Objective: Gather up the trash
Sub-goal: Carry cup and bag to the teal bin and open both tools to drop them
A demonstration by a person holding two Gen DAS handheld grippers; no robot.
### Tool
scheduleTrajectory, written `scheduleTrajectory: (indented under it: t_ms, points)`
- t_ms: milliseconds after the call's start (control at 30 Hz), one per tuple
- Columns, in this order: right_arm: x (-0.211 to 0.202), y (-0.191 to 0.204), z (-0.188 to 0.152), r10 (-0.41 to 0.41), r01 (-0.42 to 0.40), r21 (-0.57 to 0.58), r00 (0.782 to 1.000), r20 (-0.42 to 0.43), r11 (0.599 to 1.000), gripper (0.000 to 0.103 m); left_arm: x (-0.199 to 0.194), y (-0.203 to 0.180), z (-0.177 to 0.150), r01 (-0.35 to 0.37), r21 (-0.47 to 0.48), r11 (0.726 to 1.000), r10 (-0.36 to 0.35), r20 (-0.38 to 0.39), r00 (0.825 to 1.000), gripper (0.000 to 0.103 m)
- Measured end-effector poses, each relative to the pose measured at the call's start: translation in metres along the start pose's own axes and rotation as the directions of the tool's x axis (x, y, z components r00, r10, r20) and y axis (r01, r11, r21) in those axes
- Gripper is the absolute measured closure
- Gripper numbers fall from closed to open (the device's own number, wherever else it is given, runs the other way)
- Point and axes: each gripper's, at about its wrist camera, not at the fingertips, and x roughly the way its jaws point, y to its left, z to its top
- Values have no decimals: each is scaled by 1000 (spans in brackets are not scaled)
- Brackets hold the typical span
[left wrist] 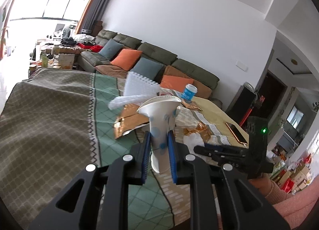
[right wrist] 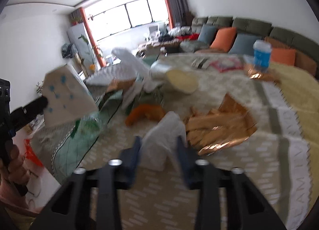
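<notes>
My left gripper [left wrist: 159, 136] is shut on a crushed white paper cup with blue dots [left wrist: 159, 118] and holds it above the table. The same cup shows at the left in the right wrist view [right wrist: 63, 98]. My right gripper [right wrist: 159, 142] is shut on a crumpled white plastic bag [right wrist: 165, 136], just over the tablecloth; this view is blurred. It also shows in the left wrist view [left wrist: 201, 148]. Copper foil wrappers [right wrist: 221, 128] lie right of the bag, and one lies behind the cup [left wrist: 129, 120].
A patterned cloth covers the table [left wrist: 49, 120]. On it are a blue can [right wrist: 261, 55], orange peel [right wrist: 147, 113], a tipped silver tin [right wrist: 175, 78], white packing sheets [left wrist: 137, 88] and a phone [left wrist: 236, 132]. A green sofa [left wrist: 159, 56] stands behind.
</notes>
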Motion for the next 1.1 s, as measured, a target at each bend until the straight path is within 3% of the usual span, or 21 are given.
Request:
scheduleTrajectory:
  t_ms: [267,433,633,833,1100]
  points:
    - [-19,37,20,120,-113,-92,990,77,989,89,-42,27,-2,-93,-47,995,95,54,994,85]
    - [-15,79,36,246,-231,-165,966,79,959,89,-65,52,-4,-114,-114,987,124,87,988,85]
    - [3,125,54,358,-338,-233,932,50,912,89,-96,76,-9,-195,-153,969,215,132,968,84]
    - [40,178,71,467,-455,-283,884,-26,844,89,-138,106,-15,-330,-218,918,368,162,916,84]
    - [110,265,87,577,-598,-308,800,-168,740,88,-191,166,-28,-524,-345,778,586,102,803,83]
